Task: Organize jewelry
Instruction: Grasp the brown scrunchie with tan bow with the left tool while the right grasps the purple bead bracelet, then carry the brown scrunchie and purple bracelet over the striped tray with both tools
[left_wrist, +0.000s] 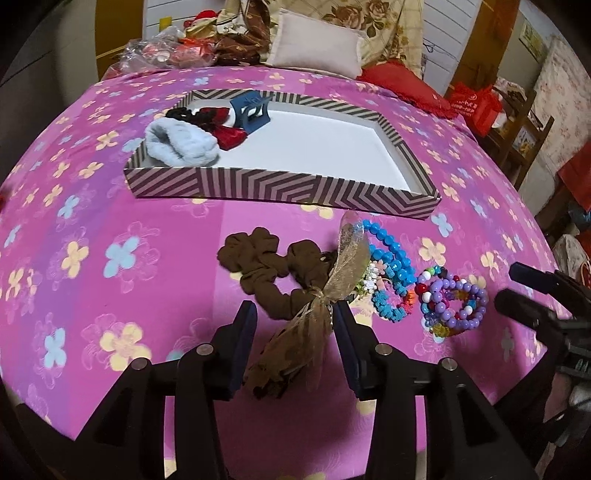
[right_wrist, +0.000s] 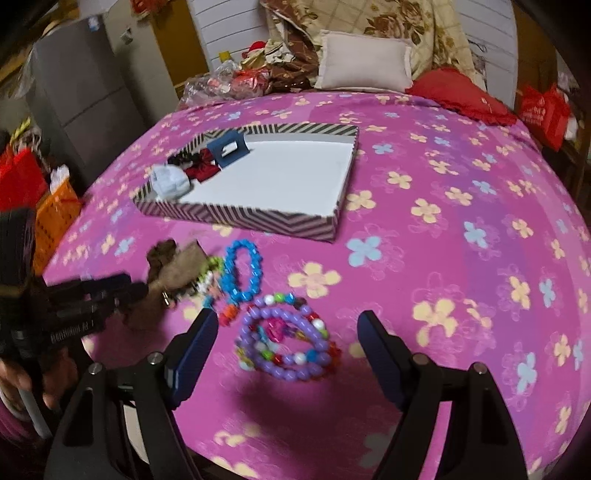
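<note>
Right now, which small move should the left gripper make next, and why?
Probably close the left gripper on the brown scrunchie with the sheer gold bow: the bow lies between its open fingers, unpressed, outside the striped cardboard tray.

No readable text; white print on the red bag (right_wrist: 543, 110) too blurred.

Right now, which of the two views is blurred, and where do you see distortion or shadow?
Right wrist view: motion blur, strongest on the left hand-held gripper and brown scrunchie; a dark shadow lies under the purple bead bracelets. Left wrist view: sharper; the fisheye bends the striped tray and darkens the corners.
</note>
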